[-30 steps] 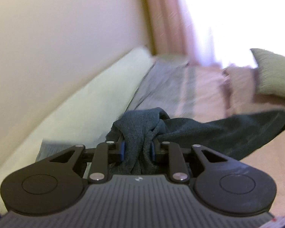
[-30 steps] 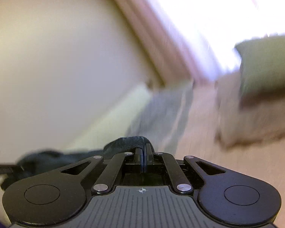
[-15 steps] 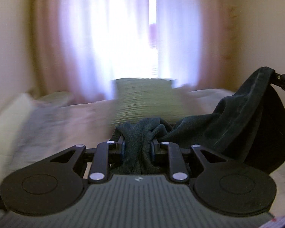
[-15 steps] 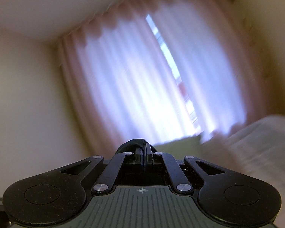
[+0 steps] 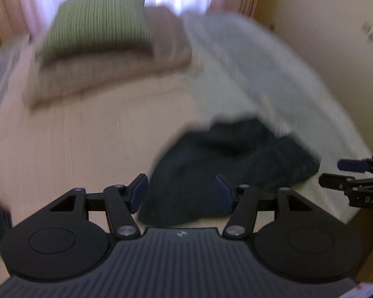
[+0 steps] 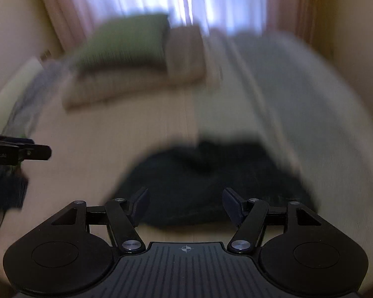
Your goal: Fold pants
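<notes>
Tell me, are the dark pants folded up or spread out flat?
Bunched in a folded heap. The dark pants lie as a compact lump on the bed, not stretched out. Blur hides how neat the fold is.

The left gripper (image 5: 181, 190) is pointing steeply down. Its jaws are standing apart and have just been opening. Cloth shows behind the gap, but the blue pads (image 5: 138, 192) are not pressing on it. The right gripper (image 6: 186, 207) is also tipping steeply down, and its jaws have just been opening too, with nothing squeezed between them. Each gripper is showing at the edge of the other's view.
</notes>
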